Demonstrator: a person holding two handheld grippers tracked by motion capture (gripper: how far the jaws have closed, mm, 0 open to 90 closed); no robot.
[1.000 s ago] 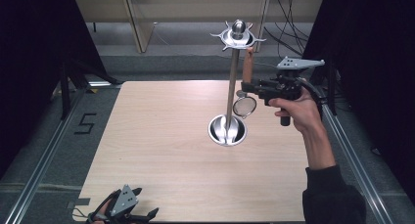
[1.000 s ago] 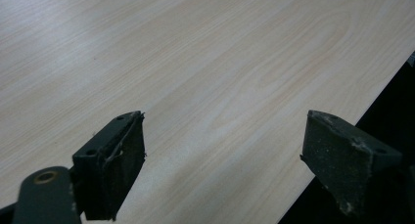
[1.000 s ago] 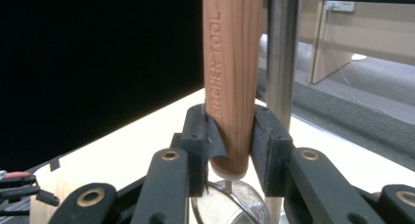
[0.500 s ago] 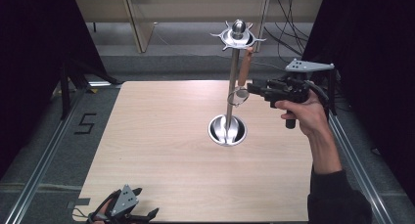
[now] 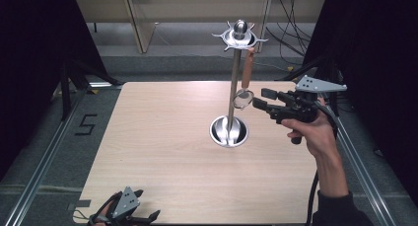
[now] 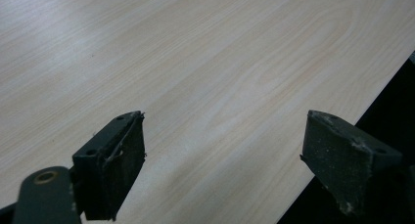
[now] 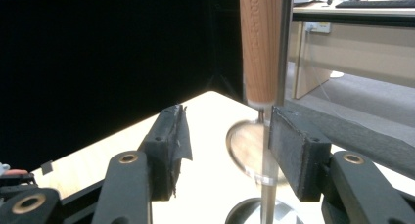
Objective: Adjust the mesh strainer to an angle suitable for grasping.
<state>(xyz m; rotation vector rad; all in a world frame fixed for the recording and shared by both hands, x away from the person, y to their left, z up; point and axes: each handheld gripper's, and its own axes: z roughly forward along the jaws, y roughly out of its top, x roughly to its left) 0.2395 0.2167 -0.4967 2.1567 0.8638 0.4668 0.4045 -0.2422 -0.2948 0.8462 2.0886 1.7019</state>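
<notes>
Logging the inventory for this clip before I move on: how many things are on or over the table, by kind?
Metal hanging stand: 1
Wooden-handled strainer hanging from the stand's top: 1
Handheld grippers: 2, namely the left gripper at the table's near edge and the right gripper beside the strainer, both with jaws apart
Total: 4

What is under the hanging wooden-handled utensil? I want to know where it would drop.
Under the wooden-handled utensil lies bare table, beside the stand's round metal base. The right gripper, jaws just opened, is next to its head. The hook holding it is too small to make out.
</notes>
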